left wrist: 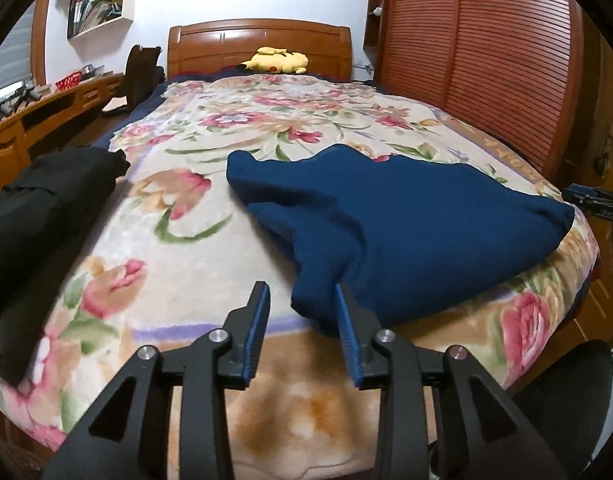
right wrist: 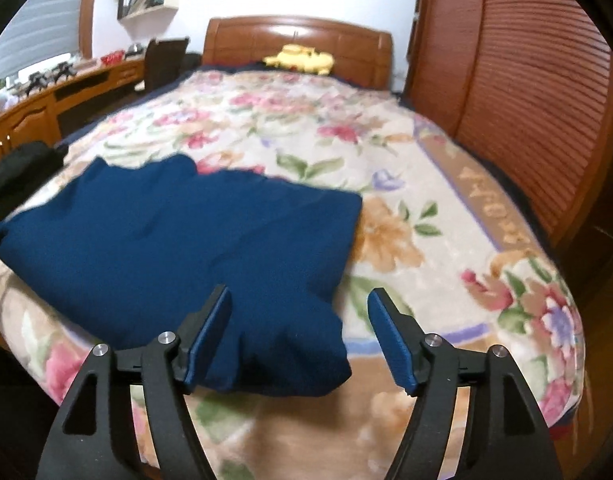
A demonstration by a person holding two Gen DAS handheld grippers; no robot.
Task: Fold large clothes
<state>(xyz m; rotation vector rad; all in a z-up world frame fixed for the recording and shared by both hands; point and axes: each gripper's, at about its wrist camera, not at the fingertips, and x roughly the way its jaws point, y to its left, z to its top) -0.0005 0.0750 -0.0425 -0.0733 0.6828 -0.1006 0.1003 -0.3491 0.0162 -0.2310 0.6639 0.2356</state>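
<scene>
**Two grippers held over a blue garment at the foot of a bed**

Black linkage arms fill the bottom of each wrist view and carry blue-padded fingers. Beyond the fingers of both grippers spreads the floral blanket (left wrist: 178, 240), the largest surface shown, covering the bed up to the wooden headboard (left wrist: 258, 40). To the right of both finger pairs stands a slatted wooden wardrobe (right wrist: 526, 80). On the blanket lies the blue garment (left wrist: 386, 216), bunched and partly folded, near the foot edge of the bed. Seen from the left gripper (left wrist: 302, 312), it lies ahead and to the right, its near corner lying behind the right finger. Seen from the right gripper (right wrist: 300, 320), it lies ahead and to the left (right wrist: 166, 232), with its near corner reaching between the fingers. Left gripper: fingers apart, holding nothing. Right gripper: fingers wide apart, holding nothing. Left of the left gripper's fingers, a black garment (left wrist: 42, 208) lies at the bed's side edge. Far ahead of both finger pairs, a yellow plush toy (left wrist: 278, 60) rests against the headboard.
</scene>
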